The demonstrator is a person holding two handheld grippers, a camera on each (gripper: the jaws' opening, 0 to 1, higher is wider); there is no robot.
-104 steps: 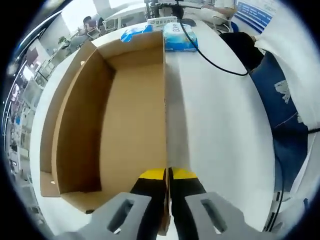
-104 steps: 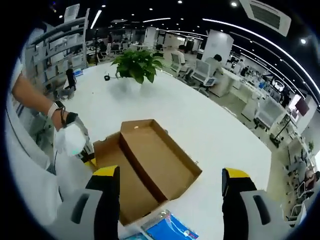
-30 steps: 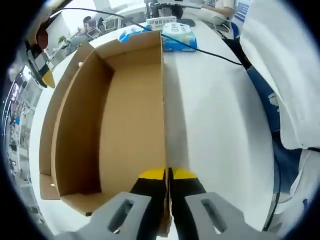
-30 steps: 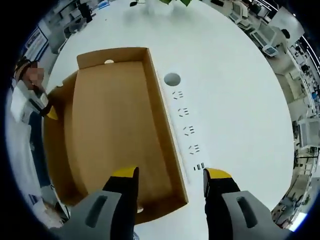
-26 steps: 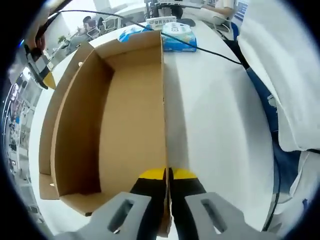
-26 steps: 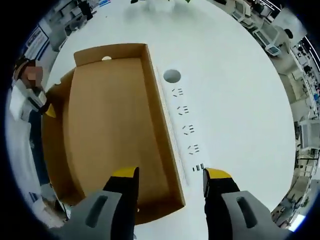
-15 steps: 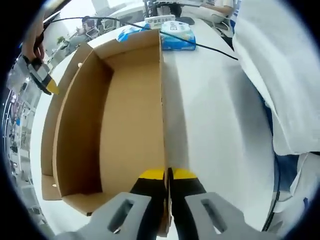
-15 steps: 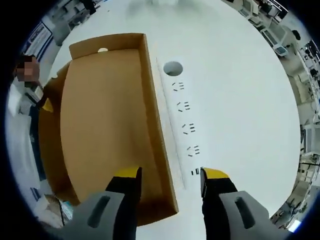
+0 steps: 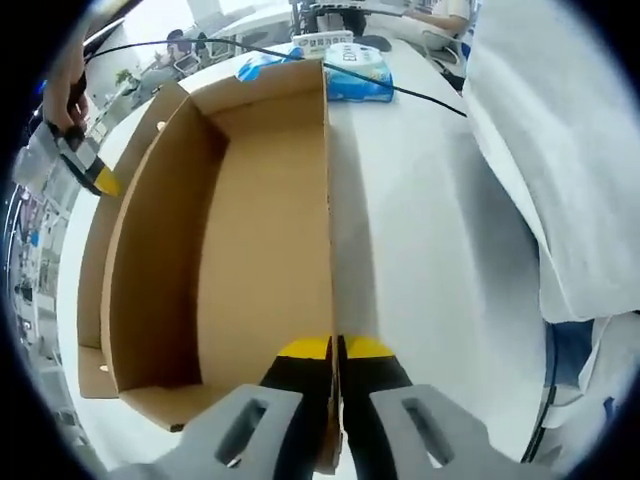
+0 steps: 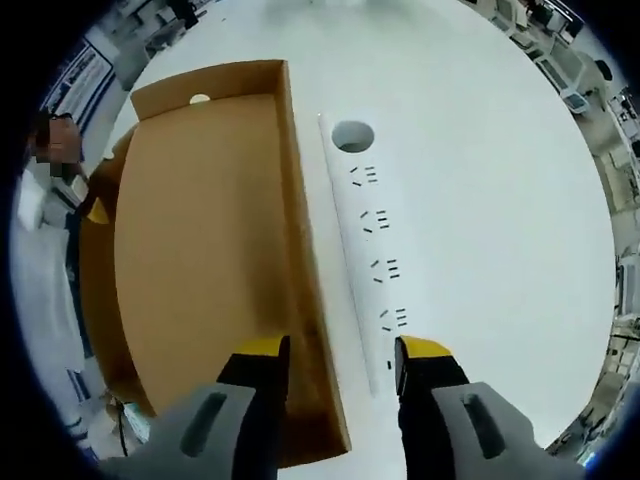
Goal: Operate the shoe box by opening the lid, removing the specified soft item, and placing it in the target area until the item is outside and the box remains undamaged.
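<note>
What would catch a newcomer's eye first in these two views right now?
The open brown cardboard shoe box lies on the white table, its inside bare. The left tongs are pinched shut on its near wall, while the right tongs hang open above the opposite wall, beside a white power strip set in the table. Beyond the box sits a blue tissue pack.

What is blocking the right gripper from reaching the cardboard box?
Nothing visible. The right gripper hangs open with its jaws on either side of the cardboard box wall, a white power strip lying just beside it. The left gripper is shut on the opposite wall.
</note>
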